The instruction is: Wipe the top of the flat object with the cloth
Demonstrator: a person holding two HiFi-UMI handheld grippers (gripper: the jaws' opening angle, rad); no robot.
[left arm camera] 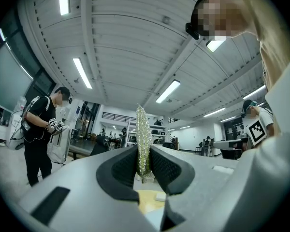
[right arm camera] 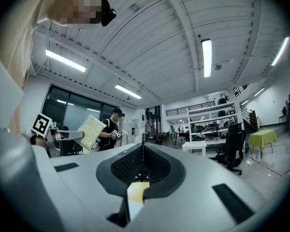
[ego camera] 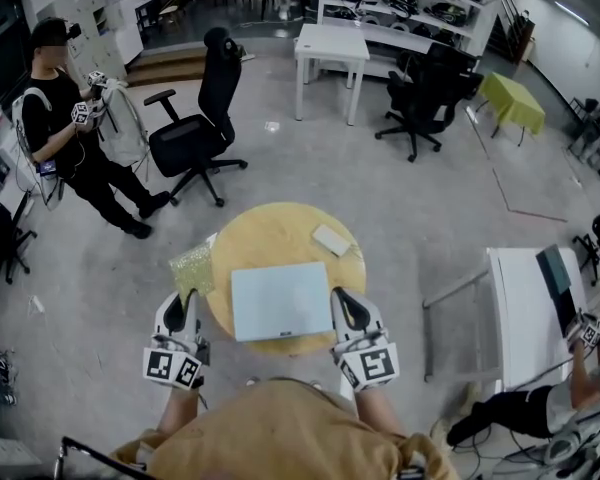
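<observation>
Jaws of left gripper (left arm camera: 144,164) clamp the cloth (left arm camera: 143,132), seen edge-on; right gripper (right arm camera: 143,162) jaws meet, empty

One cloth (ego camera: 192,265), one flat panel (ego camera: 280,301), one block (ego camera: 331,239), one table (ego camera: 270,230), two grippers (ego camera: 185,304) (ego camera: 342,303).

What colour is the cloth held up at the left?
A pale yellow-green textured cloth, clearest in the right gripper view.
</observation>
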